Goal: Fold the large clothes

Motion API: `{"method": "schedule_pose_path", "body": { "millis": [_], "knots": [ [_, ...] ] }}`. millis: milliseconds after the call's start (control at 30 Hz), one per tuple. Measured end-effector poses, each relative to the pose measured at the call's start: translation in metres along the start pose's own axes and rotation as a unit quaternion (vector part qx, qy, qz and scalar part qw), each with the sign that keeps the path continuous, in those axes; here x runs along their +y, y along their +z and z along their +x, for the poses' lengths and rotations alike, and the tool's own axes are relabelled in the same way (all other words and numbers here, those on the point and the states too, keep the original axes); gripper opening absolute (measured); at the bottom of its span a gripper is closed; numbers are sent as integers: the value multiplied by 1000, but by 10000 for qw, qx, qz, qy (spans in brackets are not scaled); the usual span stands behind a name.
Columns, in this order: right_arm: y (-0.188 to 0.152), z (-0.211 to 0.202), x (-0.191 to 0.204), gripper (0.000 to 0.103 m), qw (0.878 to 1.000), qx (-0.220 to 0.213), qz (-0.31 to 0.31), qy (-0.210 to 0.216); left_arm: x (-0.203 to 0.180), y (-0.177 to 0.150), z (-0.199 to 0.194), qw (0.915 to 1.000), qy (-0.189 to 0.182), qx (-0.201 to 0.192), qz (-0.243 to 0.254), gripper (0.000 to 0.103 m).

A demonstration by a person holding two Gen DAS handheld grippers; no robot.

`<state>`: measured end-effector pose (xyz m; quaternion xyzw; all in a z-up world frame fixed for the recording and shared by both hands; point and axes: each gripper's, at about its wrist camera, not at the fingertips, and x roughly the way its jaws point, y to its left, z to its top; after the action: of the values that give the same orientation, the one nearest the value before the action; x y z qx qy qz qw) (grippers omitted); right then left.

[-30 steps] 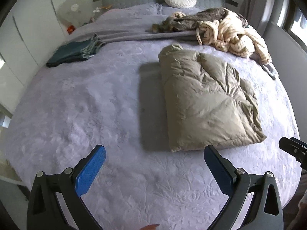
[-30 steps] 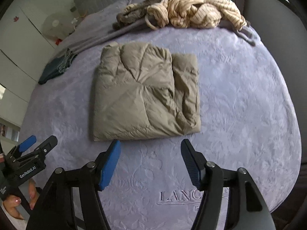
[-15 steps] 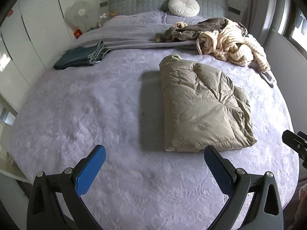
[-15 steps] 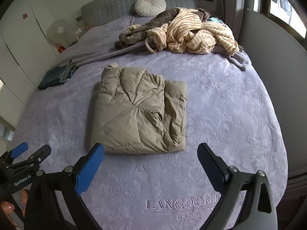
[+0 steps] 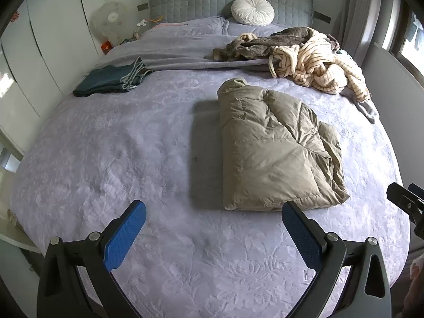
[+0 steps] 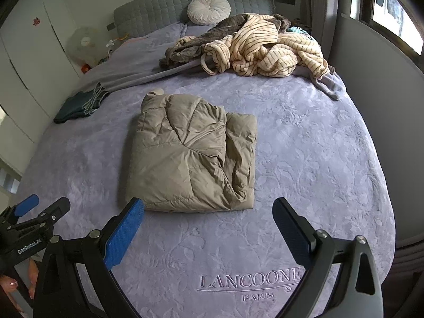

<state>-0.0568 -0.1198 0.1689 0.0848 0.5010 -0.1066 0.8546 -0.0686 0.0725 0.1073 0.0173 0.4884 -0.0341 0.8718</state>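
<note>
So the tan puffer jacket [image 6: 190, 153] sits folded into a neat rectangle mid-bed on the lavender bedspread [image 6: 304, 159], which has "LANCOONE PARIS" stitched near its foot edge. Both tongs are spread wide, holding nothing: left gripper [image 5: 212, 228] has the jacket at about 1 o'clock, right gripper [image 6: 208, 225] at 12. The left one's body reads "GenRobot.AI". Striped robe pile [image 6: 265, 50] lies at 1 o'clock up by the round pillow [image 6: 208, 9], folded jeans [image 5: 111, 79] at 10.
</note>
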Motion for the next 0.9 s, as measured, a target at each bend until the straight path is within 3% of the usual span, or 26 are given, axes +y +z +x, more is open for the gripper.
{"method": "schedule_pose_path", "body": {
  "millis": [900],
  "knots": [
    [0,-3,0,98,10000,-38,29,-49,0,1,0,10000,-6,-2,11,102]
  ]
}}
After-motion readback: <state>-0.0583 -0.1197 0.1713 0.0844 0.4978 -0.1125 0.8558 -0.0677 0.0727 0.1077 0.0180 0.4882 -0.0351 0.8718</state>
